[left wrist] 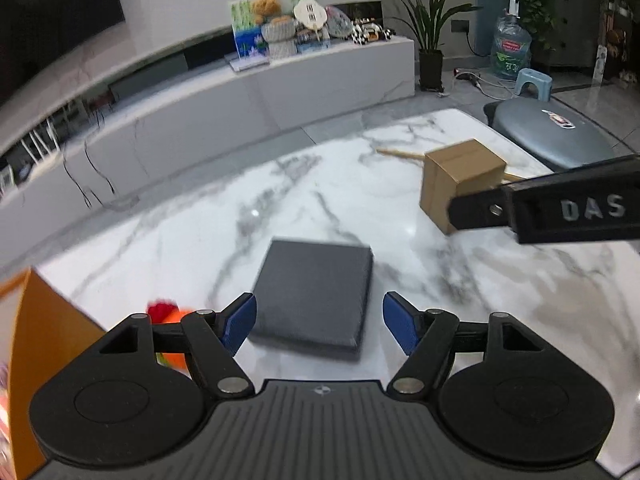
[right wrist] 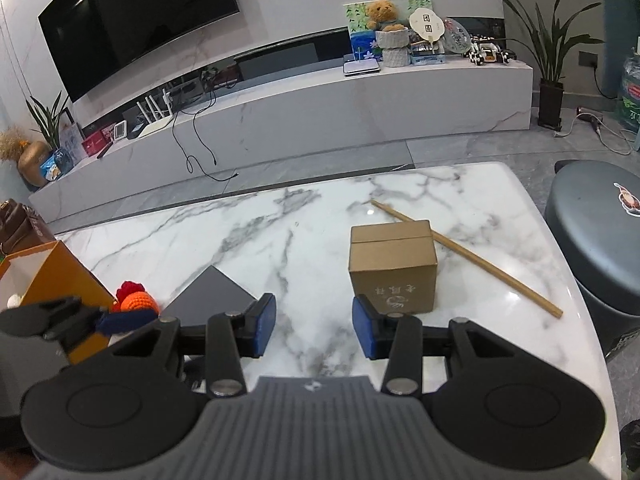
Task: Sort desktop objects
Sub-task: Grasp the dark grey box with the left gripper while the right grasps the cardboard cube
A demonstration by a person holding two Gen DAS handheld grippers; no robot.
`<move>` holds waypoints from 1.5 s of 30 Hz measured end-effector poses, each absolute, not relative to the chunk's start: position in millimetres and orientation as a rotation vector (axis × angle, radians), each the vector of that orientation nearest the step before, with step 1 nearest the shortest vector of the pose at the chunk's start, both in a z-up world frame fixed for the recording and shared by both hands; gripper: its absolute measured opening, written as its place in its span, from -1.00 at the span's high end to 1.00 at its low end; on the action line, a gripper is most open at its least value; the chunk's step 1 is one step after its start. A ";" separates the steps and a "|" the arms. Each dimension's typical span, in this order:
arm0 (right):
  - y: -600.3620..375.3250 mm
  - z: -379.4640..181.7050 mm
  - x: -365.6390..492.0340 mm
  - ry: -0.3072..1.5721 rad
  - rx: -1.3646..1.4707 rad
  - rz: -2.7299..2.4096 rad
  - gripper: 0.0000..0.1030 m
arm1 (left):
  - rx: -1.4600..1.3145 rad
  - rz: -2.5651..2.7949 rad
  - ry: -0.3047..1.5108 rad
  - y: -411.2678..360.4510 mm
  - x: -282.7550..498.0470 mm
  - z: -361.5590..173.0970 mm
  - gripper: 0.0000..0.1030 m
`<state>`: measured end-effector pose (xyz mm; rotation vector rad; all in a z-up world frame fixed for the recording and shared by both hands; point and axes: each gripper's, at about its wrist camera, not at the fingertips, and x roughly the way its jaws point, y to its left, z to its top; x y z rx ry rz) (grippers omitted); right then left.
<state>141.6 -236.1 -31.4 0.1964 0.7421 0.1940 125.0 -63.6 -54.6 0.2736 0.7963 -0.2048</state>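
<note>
orange box (left wrist: 36, 344) cut off (left edge), crocheted toy (left wrist: 170, 314) half hidden

wall-mounted tv (right wrist: 136, 20) above long white marble console (right wrist: 360, 96).

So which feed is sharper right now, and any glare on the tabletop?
Right wrist view is sharp: print on the cardboard box reads clearly. Left wrist view is motion-blurred, smearing the dark flat box; small glare spot on the marble table.

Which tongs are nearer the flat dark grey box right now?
Left. The left tongs sit open right over the flat dark grey box; the right tongs are off to its right, facing the cardboard box.
</note>
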 end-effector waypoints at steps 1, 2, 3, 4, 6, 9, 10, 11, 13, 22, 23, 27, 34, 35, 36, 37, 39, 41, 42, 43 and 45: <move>-238.0 -31.2 141.9 0.736 0.199 0.189 0.13 | 0.285 -0.198 0.787 -64.4 127.6 -55.1 -0.66; -240.8 -30.7 142.0 0.729 0.204 0.181 0.13 | 0.291 -0.189 0.780 -64.8 130.3 -56.2 -0.66; -243.6 -30.7 142.6 0.725 0.210 0.178 0.13 | 0.291 -0.181 0.773 -64.5 132.9 -57.7 -0.66; -246.2 -30.2 143.2 0.721 0.216 0.173 0.13 | 0.287 -0.176 0.771 -63.8 135.2 -58.7 -0.66; -251.3 -30.4 145.7 0.718 0.227 0.165 0.12 | 0.278 -0.190 0.798 -64.5 140.0 -61.7 -0.66; -256.0 -31.5 150.4 0.717 0.244 0.162 0.12 | 0.307 -0.199 0.813 -70.5 143.5 -68.1 -0.73; -256.5 -32.1 152.0 0.718 0.248 0.166 0.12 | 0.334 -0.188 0.807 -73.8 143.9 -70.4 -0.74; -256.4 -32.5 153.4 0.717 0.250 0.169 0.12 | 0.365 -0.174 0.801 -77.6 144.8 -73.1 -0.74; -256.0 -33.6 156.3 0.717 0.254 0.177 0.12 | 0.404 -0.162 0.798 -82.0 147.0 -79.1 -0.82; -255.1 -33.5 166.1 0.667 0.215 0.131 0.02 | 0.480 -0.164 0.718 -91.9 144.7 -92.9 -0.92; -253.5 -35.1 167.5 0.663 0.194 0.119 -0.04 | 0.477 -0.167 0.713 -91.6 144.9 -93.3 -0.92; -244.1 -39.5 172.6 0.645 0.105 0.073 -0.38 | 0.465 -0.156 0.714 -89.9 149.7 -92.7 -0.92; -238.3 -47.1 184.4 0.645 0.068 0.039 -0.59 | 0.415 -0.150 0.718 -84.1 152.0 -88.8 -0.92; -237.2 -49.2 186.5 0.651 0.062 0.038 -0.59 | 0.418 -0.146 0.719 -84.6 152.5 -89.3 -0.92; -236.3 -50.8 188.1 0.656 0.058 0.040 -0.59 | 0.418 -0.143 0.721 -84.6 153.0 -89.7 -0.93; -235.2 -52.5 189.6 0.660 0.053 0.042 -0.59 | 0.417 -0.139 0.725 -84.8 153.9 -90.7 -0.94; -234.1 -55.8 191.5 0.669 0.043 0.043 -0.59 | 0.387 -0.130 0.734 -82.3 156.2 -91.4 -1.00; -234.2 -58.3 192.3 0.676 0.041 0.039 -0.59 | 0.290 -0.128 0.784 -71.7 164.3 -90.5 -1.00; -234.3 -59.3 192.4 0.678 0.041 0.039 -0.59 | 0.225 -0.133 0.821 -64.2 169.0 -90.7 -1.00; -234.3 -60.0 192.5 0.679 0.041 0.039 -0.59 | 0.138 -0.142 0.865 -54.4 174.3 -91.8 -1.00; -234.6 -61.4 193.3 0.684 0.042 0.041 -0.58 | 0.043 -0.144 0.898 -41.9 178.0 -91.2 -1.00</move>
